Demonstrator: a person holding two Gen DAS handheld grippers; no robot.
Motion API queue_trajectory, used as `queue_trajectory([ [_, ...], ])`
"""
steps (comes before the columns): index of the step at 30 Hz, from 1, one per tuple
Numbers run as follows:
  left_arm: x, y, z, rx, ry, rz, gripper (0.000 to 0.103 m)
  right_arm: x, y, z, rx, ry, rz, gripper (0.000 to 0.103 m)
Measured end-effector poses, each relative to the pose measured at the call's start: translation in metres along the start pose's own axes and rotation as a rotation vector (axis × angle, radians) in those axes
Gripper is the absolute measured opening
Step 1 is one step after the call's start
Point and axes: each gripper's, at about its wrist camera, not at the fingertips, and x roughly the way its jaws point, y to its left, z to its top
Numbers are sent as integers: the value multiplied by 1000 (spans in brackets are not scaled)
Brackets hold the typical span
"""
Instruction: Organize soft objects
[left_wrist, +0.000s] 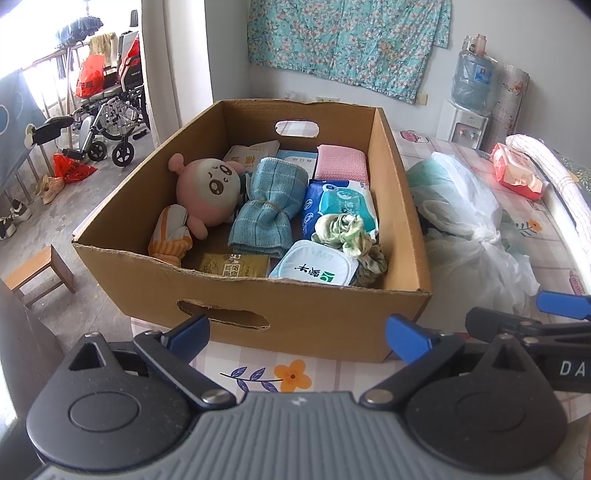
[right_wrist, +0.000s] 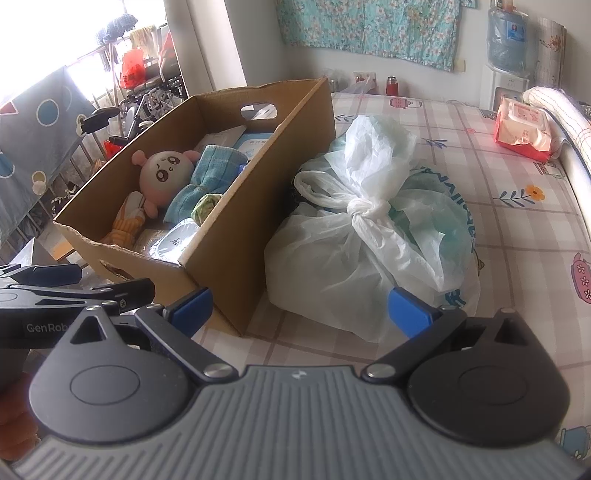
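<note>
A cardboard box stands on the tablecloth and holds a pink plush doll, a tied blue towel, a pink cloth, wet-wipe packs, a crumpled green cloth and an orange striped cloth. My left gripper is open just in front of the box's near wall, holding nothing. In the right wrist view the box is left of a knotted white plastic bag. My right gripper is open, spanning the box's near corner and the bag's edge, with nothing held.
A red wipes pack and a rolled white cloth lie at the table's far right. A water dispenser stands against the back wall. Left of the table are a wheelchair, a small wooden stool and shoes.
</note>
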Motion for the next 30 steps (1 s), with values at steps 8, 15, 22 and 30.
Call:
queue_trajectory([
  [8, 1, 1, -1, -3, 2, 2, 102, 2, 1, 1, -1, 5, 1, 102],
  [15, 1, 2, -1, -4, 3, 1, 102, 2, 2, 1, -1, 5, 1, 102],
  [22, 1, 3, -1, -3, 3, 1, 102, 2, 2, 1, -2, 5, 1, 102],
  [30, 2, 4, -1, -4, 6, 2, 102, 2, 3, 1, -2, 6, 0, 102],
])
